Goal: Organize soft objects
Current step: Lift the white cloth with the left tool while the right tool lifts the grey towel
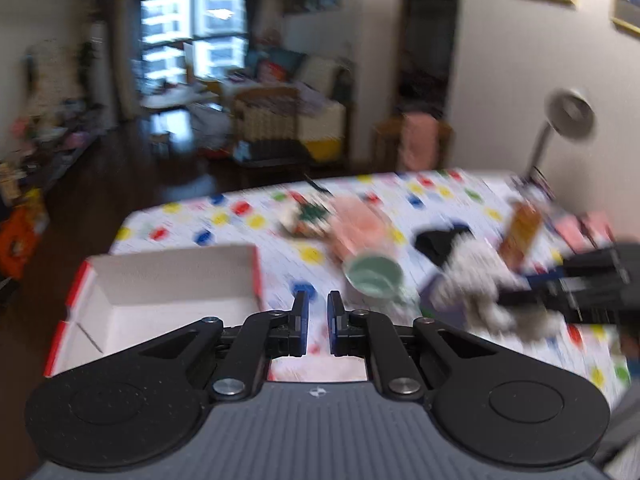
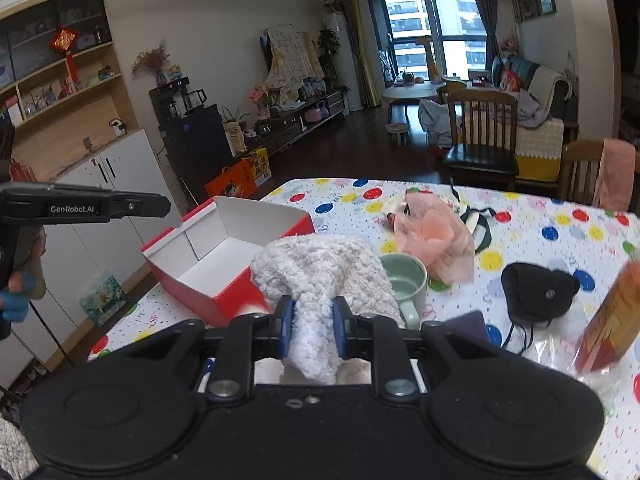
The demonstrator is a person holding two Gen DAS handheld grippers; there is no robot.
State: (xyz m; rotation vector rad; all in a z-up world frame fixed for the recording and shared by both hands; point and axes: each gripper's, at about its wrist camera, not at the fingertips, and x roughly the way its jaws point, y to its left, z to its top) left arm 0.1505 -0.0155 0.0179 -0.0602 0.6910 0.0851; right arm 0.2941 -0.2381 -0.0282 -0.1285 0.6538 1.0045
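- Clamped between the blue pads of the right gripper (image 2: 313,330), a fluffy white cloth (image 2: 320,276) fills the foreground; the jaws are pressed narrow on it, and it hangs above the counter (image 2: 528,216).
- Just behind the cloth sits an open red box (image 2: 224,248) with a white inside, near the counter's left edge.
- To the right of the cloth stands a green mug (image 2: 404,280), with a pink gauzy bundle (image 2: 436,236) just beyond it.
- A black pouch (image 2: 536,288) lies further right (an orange packet (image 2: 612,320) leans at the frame's edge).
- The left gripper (image 1: 318,312) hovers over the box's near corner, jaws narrow and nothing between them.
- The left view is blurred; the pale mass at its right is probably the same white cloth.
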